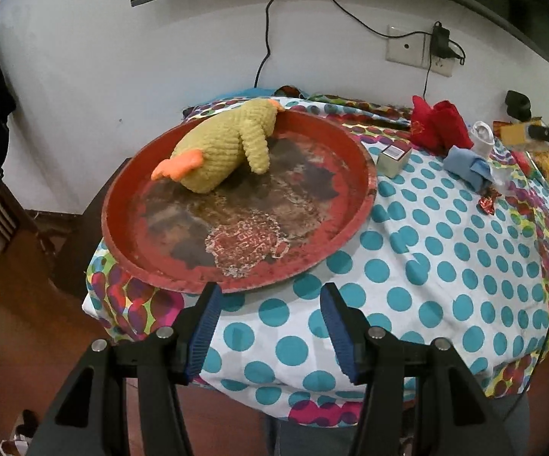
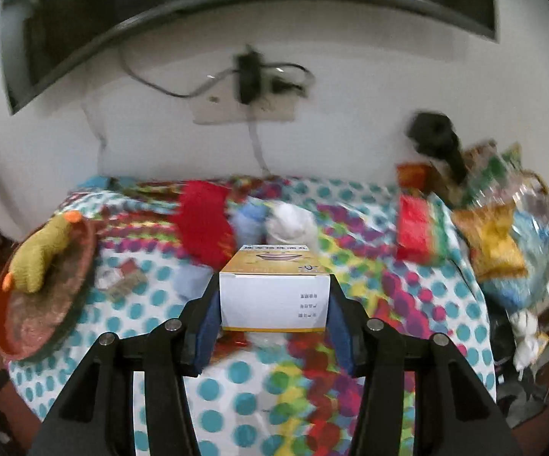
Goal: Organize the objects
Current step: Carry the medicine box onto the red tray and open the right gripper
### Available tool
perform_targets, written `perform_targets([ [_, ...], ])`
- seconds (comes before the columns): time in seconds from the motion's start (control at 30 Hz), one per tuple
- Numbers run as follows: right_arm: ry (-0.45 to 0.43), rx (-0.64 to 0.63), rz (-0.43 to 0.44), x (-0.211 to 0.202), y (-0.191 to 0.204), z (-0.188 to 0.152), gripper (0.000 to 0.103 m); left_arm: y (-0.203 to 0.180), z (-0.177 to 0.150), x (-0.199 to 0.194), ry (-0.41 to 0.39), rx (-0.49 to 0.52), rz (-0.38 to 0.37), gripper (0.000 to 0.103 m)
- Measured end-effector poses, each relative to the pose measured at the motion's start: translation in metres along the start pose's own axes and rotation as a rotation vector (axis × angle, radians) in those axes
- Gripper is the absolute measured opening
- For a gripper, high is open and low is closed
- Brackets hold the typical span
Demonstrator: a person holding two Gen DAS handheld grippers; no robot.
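box top (image 2: 276,258): there's a row of characters in a strip along the far edge, plus a smile graphic and a small round logo on the yellow face, but it's all too small and blurry to make out
box front: three short lines of tiny print at the lower right of the white side, can't read those either
small box (image 1: 393,158): some kind of printed label on its top near the middle of the left wrist frame, no legible words
red pouch (image 1: 424,126): gold emblem on it, no readable text
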State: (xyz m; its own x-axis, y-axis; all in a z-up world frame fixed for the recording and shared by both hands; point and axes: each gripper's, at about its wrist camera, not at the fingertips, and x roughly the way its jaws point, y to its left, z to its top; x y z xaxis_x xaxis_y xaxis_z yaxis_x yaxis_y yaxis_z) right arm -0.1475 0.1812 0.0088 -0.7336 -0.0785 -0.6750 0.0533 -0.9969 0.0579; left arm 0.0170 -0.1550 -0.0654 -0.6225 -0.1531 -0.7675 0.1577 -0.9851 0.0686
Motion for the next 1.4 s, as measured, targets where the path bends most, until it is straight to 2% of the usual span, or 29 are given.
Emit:
perform_targets([
  [0.17,-0.004,-0.074,0.131,0.007,0.066,0.011,0.048,0.016,0.005,-0.005,-0.021,-0.037,0.026,0.055],
  [0.4,0.029,-0.190,0.329,0.035,0.185,0.019,0.048,0.052,0.011,-0.005,-0.029,-0.124,0.082,0.055],
  [0.5,0.046,-0.235,0.369,0.048,0.230,0.018,0.048,0.068,0.011,-0.003,-0.019,-0.173,0.079,0.055],
  [0.6,0.066,-0.259,0.360,0.067,0.262,0.016,0.048,0.076,0.010,-0.001,-0.015,-0.194,0.088,0.055],
  [0.77,0.075,-0.269,0.296,0.095,0.289,0.012,0.048,0.080,0.009,0.004,0.001,-0.195,0.082,0.055],
  [0.9,0.103,-0.236,0.296,0.112,0.294,0.007,0.048,0.076,0.007,0.008,0.011,-0.178,0.088,0.055],
  [1.1,0.153,-0.279,0.301,0.124,0.299,-0.011,0.049,0.071,0.006,0.009,0.011,-0.167,0.075,0.055],
  [1.17,0.174,-0.281,0.312,0.125,0.298,-0.016,0.054,0.069,0.005,0.009,0.013,-0.165,0.059,0.055],
  [1.23,0.168,-0.284,0.312,0.122,0.297,-0.019,0.070,0.066,0.005,0.011,0.020,-0.159,0.062,0.055],
  [1.4,0.139,-0.295,0.328,0.106,0.288,-0.022,0.071,0.061,0.004,0.015,0.033,-0.151,0.042,0.055],
])
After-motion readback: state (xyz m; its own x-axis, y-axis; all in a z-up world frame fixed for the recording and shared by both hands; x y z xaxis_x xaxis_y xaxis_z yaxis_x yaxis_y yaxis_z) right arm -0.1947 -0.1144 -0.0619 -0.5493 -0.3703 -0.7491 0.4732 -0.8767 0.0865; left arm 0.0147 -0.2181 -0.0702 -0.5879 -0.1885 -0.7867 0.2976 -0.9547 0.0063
